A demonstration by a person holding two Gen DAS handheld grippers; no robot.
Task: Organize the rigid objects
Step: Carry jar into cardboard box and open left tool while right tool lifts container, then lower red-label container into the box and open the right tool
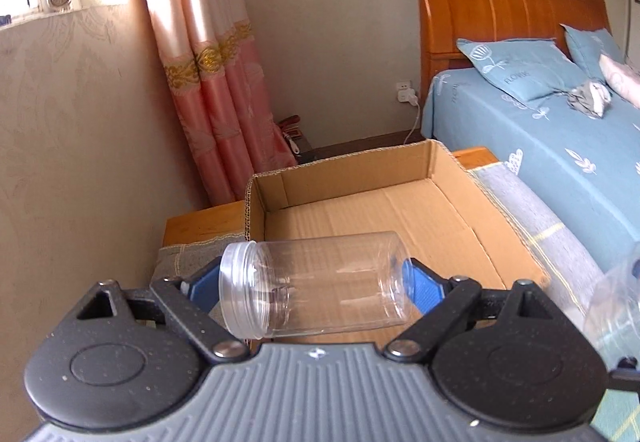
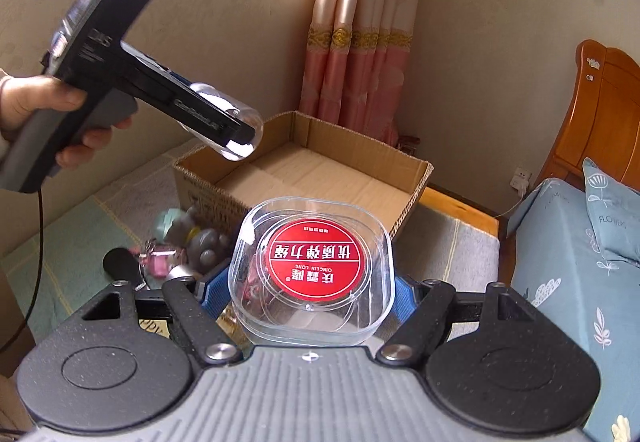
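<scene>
A clear plastic jar (image 1: 320, 282) without a lid lies crosswise between the blue pads of my left gripper (image 1: 310, 288), which is shut on its two ends. It hangs over the near rim of an empty cardboard box (image 1: 360, 170). The right wrist view shows that jar (image 2: 244, 150) held above the box's left corner (image 2: 192, 166). My right gripper (image 2: 310, 290) is shut on a clear square container (image 2: 312, 226) with a round red-labelled disc (image 2: 320, 258) inside, in front of the box. An edge of that container (image 1: 616, 306) shows at the right of the left wrist view.
Small toys and a pink keychain (image 2: 188, 246) lie on the grey cloth (image 2: 460, 242) left of the box. A bed with blue sheets (image 1: 560, 162) and a wooden headboard (image 1: 500, 2) stands to the right. A wall and pink curtain (image 1: 216, 82) lie behind. A hand (image 2: 36, 102) holds the left gripper.
</scene>
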